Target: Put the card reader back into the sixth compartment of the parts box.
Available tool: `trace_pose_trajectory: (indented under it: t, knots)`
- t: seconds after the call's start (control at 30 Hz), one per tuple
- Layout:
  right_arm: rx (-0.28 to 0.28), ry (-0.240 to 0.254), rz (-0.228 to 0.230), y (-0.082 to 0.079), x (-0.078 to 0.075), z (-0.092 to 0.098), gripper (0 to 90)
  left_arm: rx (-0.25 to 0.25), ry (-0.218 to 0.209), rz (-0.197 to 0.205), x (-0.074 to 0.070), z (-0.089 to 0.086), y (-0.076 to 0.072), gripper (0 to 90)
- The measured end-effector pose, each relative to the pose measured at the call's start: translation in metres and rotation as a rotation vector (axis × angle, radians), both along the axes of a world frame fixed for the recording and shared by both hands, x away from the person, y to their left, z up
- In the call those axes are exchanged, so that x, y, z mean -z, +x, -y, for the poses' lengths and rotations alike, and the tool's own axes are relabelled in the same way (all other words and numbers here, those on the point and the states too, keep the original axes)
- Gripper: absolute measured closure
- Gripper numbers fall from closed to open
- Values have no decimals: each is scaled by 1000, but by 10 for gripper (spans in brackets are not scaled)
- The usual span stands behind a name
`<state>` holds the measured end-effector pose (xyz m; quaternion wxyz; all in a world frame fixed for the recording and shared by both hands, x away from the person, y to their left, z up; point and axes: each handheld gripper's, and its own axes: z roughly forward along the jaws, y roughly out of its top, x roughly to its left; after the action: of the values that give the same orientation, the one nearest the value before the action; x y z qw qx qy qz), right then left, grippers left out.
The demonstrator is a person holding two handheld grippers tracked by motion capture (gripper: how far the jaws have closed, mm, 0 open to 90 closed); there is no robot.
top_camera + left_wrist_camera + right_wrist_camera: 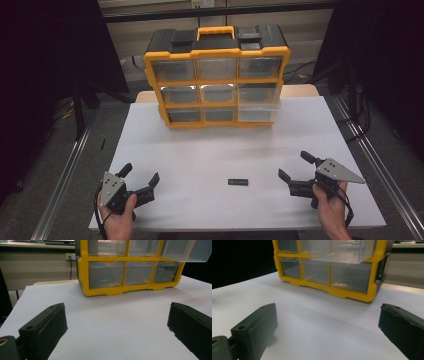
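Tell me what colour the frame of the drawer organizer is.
Yellow-orange, with a black top; the drawer organizer shows it best in the high view.

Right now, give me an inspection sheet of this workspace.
Surface: white table, flat, mostly bare.
Job's things: yellow drawer organiser upright at the far edge, middle-right drawer pulled out; small black block lying between the grippers.
Clutter: nothing seen.
Grippers: left gripper and right gripper both open, holding nothing, low over the near edge.
Cables: one trails from each gripper; wall plug behind the organiser.
Surroundings: dark curtains both sides, metal rails along the floor.
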<state>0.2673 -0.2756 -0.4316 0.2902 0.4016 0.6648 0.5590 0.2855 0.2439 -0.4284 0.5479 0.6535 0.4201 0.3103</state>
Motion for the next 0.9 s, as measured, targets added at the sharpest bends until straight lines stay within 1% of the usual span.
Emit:
trace_pose_trajectory:
  t: [0.07,0.1,0.17,0.3,0.37,0.47,0.5,0.53,0.67,0.7,0.77,0.83,0.9]
  knots:
    - [-16,-8,0,0,-1,-3,15,5,-3,-2,0,-1,0,24]
    - [-35,-10,-1,1,-2,-5,12,2,0,1,-1,-1,-1,24]
    - [-50,-13,5,2,-2,-7,12,2,-10,1,-1,-1,-1,24]
    - [-63,-18,0,4,-2,-10,10,7,-5,3,-1,-1,-2,24]
    - [-83,-26,1,6,-2,-15,4,13,0,8,-1,0,-2,25]
    - [-93,-38,-6,7,-3,-19,4,15,-4,7,-1,0,-3,24]
    - [-108,-48,-6,9,-4,-23,7,16,-4,7,-1,0,-3,24]
    - [-113,-52,-13,9,-4,-25,7,15,-1,9,-1,0,-3,24]
    - [-128,-52,-20,11,-5,-30,7,18,-1,7,-1,0,-2,24]
    - [-139,-53,-21,12,-6,-32,5,22,-6,8,-1,1,-2,24]
    - [-151,-54,-30,14,-6,-34,4,24,-1,4,-1,2,-2,24]
    - [-176,-62,-40,16,-6,-37,6,25,-1,4,-1,2,-2,25]
    - [-196,-61,-49,18,-6,-41,7,23,-3,5,-1,2,-2,24]
